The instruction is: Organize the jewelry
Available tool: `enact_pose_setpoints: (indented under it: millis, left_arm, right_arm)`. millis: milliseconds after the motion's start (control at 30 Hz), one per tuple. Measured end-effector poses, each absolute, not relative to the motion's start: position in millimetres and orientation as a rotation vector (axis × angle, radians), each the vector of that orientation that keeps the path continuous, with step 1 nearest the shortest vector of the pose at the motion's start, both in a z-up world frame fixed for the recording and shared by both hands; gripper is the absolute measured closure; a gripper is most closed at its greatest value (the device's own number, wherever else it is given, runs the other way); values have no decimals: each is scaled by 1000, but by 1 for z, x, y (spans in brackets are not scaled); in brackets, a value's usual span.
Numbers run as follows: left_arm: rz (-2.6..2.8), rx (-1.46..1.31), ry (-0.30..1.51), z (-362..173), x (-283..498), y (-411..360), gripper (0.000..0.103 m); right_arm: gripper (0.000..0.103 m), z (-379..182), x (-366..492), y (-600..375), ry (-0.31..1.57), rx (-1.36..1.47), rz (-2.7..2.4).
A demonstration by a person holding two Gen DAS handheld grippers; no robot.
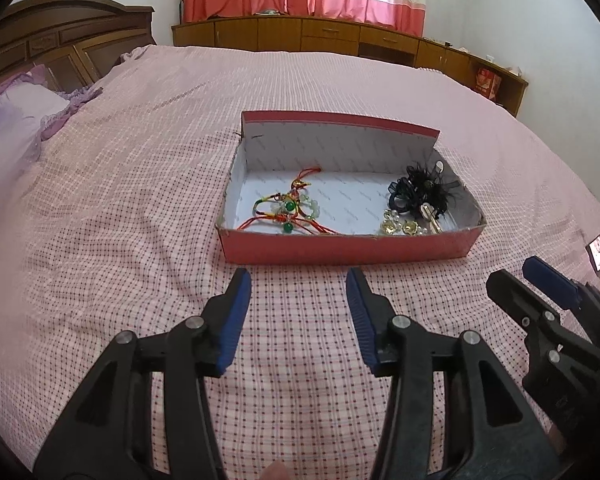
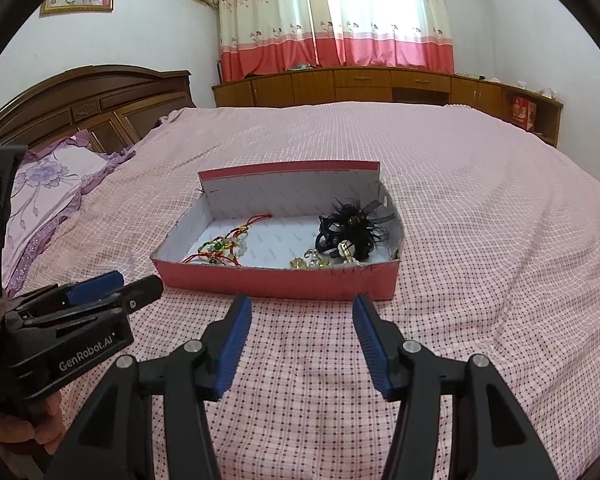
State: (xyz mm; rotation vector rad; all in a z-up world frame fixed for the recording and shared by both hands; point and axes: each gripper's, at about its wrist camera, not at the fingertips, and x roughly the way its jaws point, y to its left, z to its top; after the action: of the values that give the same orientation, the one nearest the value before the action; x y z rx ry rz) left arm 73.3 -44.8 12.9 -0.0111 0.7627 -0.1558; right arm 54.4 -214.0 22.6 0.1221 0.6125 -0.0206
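"GenRobot.AI" in white on black body of left gripper (image 2: 112, 292), seen from right wrist.

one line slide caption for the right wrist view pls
Open right gripper hovers before a red box holding beaded bracelets and black hair accessories.

The box (image 1: 348, 246) is matt red cardboard, white paper inside. The bedspread (image 1: 140, 184) is woven checked cloth. The headboard (image 2: 100, 108) is glossy dark wood. The beads (image 1: 288, 205) look glassy.

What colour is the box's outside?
The shallow cardboard box is red outside, white inside; clearest in the left wrist view.
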Motion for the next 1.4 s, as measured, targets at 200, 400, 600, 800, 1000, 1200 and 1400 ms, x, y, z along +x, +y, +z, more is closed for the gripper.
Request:
enact_pose_setpoints:
  millis: [200, 400, 600, 800, 1000, 1200, 1400]
  left_arm:
    - [-140, -22, 748, 13, 71, -43, 62]
    - [-125, -33, 717, 16, 69, -40, 62]
    - [-130, -39, 666, 20, 64, -40, 62]
    - [-136, -17, 634, 22, 59, -45, 61]
    - [-133, -11, 640, 20, 59, -46, 61]
    - [-132, -14, 637, 21, 59, -44, 61]
    - [-132, -11, 633, 22, 58, -44, 61]
  right_arm:
    - [47, 23, 50, -214, 597, 117, -22]
    - [47, 24, 44, -216, 562, 137, -23]
    - [47, 23, 39, -216, 533, 138, -13]
    - [47, 21, 37, -217, 528, 142, -13]
    - [47, 19, 37, -218, 531, 146, -15]
    - [47, 19, 37, -218, 530, 145, -15]
    - [47, 19, 37, -219, 529, 145, -14]
